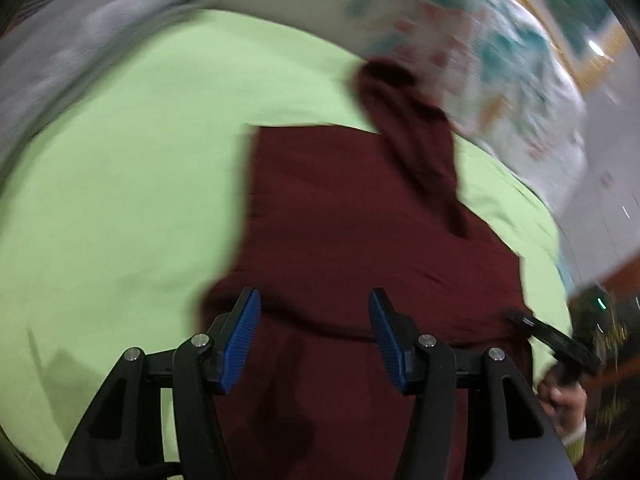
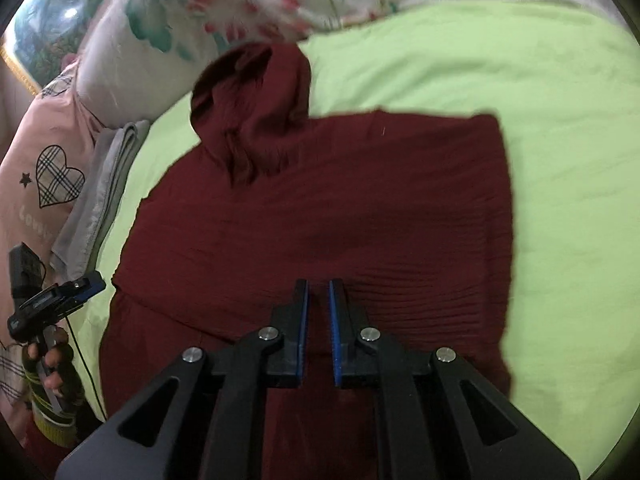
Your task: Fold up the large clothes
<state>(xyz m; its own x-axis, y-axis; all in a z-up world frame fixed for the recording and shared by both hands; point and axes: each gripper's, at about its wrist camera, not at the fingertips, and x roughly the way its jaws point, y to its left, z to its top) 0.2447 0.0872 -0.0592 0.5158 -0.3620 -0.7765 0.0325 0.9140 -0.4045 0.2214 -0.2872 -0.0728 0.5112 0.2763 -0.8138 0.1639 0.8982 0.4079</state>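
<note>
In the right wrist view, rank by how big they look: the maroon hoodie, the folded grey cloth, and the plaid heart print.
Largest to smallest, as they appear:
1. Maroon hoodie, by far the largest.
2. Folded grey cloth, at the left edge.
3. Plaid heart print, smallest.
Fisheye distortion shrinks things near the edge, so true sizes stay unsure.

My left tool (image 1: 315,336) points steeply down with its two blue pads (image 1: 242,338) standing well apart, nothing between them. My right tool (image 2: 319,332) also tilts steeply down; its blue pads (image 2: 335,336) are drawn almost together, leaving only a thin slit, and I see nothing pinched in it. In the right wrist view my left hand (image 2: 52,364), in a fingerless glove, grips its tool's handle at the lower left edge. In the left wrist view my right hand (image 1: 564,398) shows at the lower right, wrapped around its handle.
</note>
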